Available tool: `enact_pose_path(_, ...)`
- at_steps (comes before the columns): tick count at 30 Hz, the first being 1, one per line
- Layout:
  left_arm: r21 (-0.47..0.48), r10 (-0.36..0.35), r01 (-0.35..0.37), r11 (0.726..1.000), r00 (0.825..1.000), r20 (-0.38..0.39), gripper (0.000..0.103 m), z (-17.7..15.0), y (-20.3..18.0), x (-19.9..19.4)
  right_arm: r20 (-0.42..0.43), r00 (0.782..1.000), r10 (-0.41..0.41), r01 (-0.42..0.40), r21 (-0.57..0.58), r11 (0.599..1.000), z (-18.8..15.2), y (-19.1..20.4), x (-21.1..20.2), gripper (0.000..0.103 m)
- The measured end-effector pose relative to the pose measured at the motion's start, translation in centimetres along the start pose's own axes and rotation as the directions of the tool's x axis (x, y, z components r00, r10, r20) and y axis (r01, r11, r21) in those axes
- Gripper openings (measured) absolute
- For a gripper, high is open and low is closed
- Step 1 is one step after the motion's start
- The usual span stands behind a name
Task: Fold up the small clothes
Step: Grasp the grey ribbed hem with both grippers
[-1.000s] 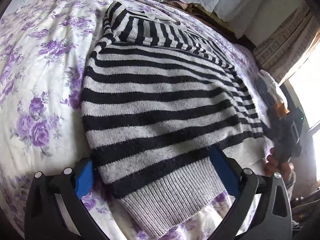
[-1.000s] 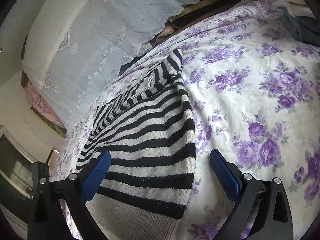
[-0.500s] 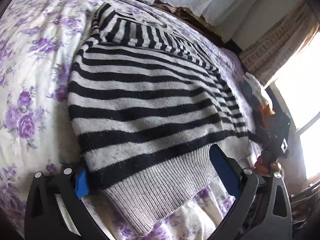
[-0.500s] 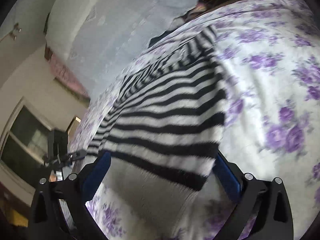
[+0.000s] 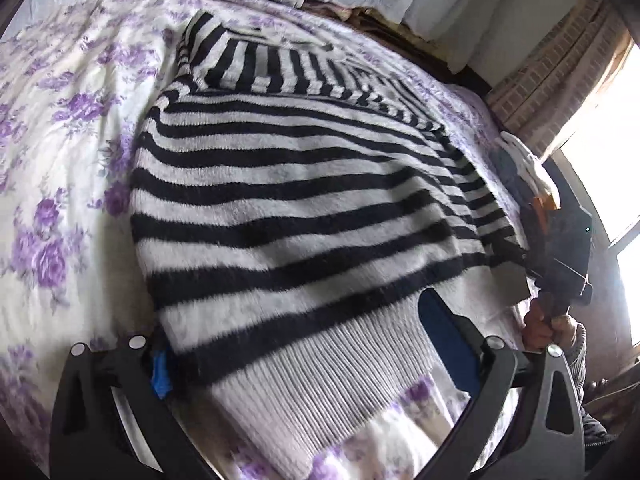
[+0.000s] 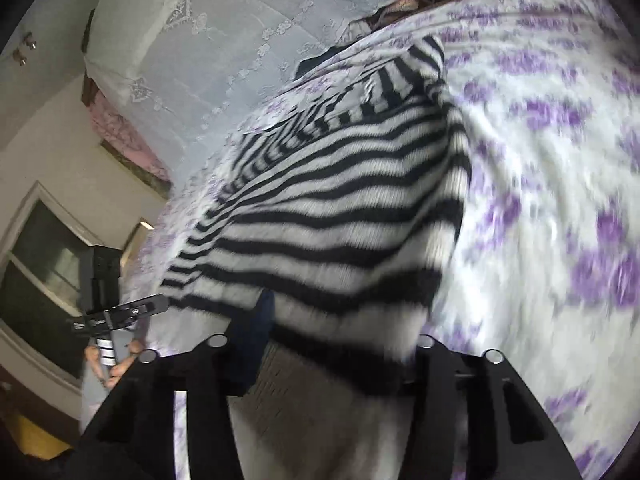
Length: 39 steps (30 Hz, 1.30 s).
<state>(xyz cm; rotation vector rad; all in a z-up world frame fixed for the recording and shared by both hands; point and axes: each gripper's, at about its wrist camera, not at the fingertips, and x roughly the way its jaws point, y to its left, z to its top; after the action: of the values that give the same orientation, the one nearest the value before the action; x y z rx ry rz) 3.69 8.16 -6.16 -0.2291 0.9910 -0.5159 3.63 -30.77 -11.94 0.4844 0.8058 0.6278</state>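
Striped knit sweater [image 5: 296,200]: black and white bands, grey ribbed hem [image 5: 320,392] nearest the cameras; lies spread flat on the bed, sleeves folded across its far end

Bedspread [image 5: 60,160]: white with purple flowers, covers the bed under the sweater

Left gripper [image 5: 296,354]: black frame, blue pads; jaws spread wide, one at either side of the ribbed hem; left pad [image 5: 160,372] mostly tucked under the sweater's left edge, right pad [image 5: 448,344] standing clear beside the hem; no squeeze on the cloth visible

Right gripper [image 6: 340,344]: jaws closing, with the hem corner of the sweater between them; picture blurred, cloth bunches over the right-hand jaw, left-hand pad [image 6: 256,336] lies against the fabric; a firm clamp cannot be confirmed. In the left wrist view it shows at the sweater's right hem corner, a hand [image 5: 548,324] on its handle

Pale lace cloth [image 6: 240,40]: draped at the head of the bed

Folded clothes [image 5: 524,164]: small pile at the bed's right edge, by the window; details too small to tell

Curtain [image 5: 560,80]: patterned, beside a bright window
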Motion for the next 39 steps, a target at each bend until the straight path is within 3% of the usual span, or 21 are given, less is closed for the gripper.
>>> enact_pose_path(5, -0.065, -0.037, 0.039, 0.997, 0.999, 0.038, 0.076, -0.1, 1.1, -0.9, -0.015, 1.000, -0.019, 0.019, -0.004, 1.000, -0.1, 0.0, 0.2, 0.047)
enact_pose_path(11, -0.027, 0.012, -0.012, 1.000, 1.000, 0.001, 0.072, -0.3, 0.1, -0.1, -0.025, 0.998, -0.060, 0.059, -0.041, 0.997, -0.2, 0.5, 0.5, 0.047)
enact_pose_path(16, 0.019, -0.007, 0.007, 1.000, 1.000, 0.001, 0.069, -1.4, -0.8, -0.4, -0.026, 0.997, -0.069, 0.068, -0.050, 0.996, -0.2, 0.5, 0.4, 0.046)
enact_pose_path(22, -0.010, -0.002, 0.002, 1.000, 1.000, -0.008, 0.063, -0.7, 0.0, 0.4, -0.017, 0.997, -0.075, 0.074, -0.049, 0.996, -0.3, 0.5, 0.1, 0.041)
enact_pose_path(24, 0.006, -0.003, 0.003, 1.000, 1.000, -0.002, 0.047, -0.9, -0.2, 0.2, -0.005, 0.997, -0.081, 0.080, -0.044, 0.996, -0.3, 0.5, -0.1, 0.030)
enact_pose_path(26, 0.012, -0.018, 0.018, 1.000, 1.000, -0.014, 0.014, -0.9, -0.3, 0.4, 0.009, 0.996, -0.084, 0.084, -0.035, 0.996, -0.3, 0.3, -0.3, 0.019)
enact_pose_path(30, -0.023, -0.039, 0.038, 0.999, 0.998, -0.045, 0.014, -0.4, 0.5, 1.2, -0.001, 0.997, -0.083, 0.083, -0.022, 0.996, -0.3, 0.0, -0.1, 0.017)
enact_pose_path(32, -0.076, -0.083, 0.078, 0.994, 0.995, -0.059, 0.019, -0.3, 1.3, 1.6, -0.011, 0.997, -0.077, 0.077, -0.011, 0.997, -0.2, -0.2, 0.0, 0.017)
enact_pose_path(35, -0.118, -0.122, 0.115, 0.986, 0.991, -0.052, 0.017, -0.4, 2.0, 1.4, -0.003, 0.997, -0.077, 0.077, -0.017, 0.997, -0.3, 0.1, -0.1, 0.017)
enact_pose_path(39, -0.024, -0.043, 0.043, 0.999, 0.999, 0.001, 0.009, -0.8, 0.3, 0.2, 0.030, 0.997, -0.073, 0.074, -0.035, 0.997, -0.4, 0.4, -0.6, 0.015)
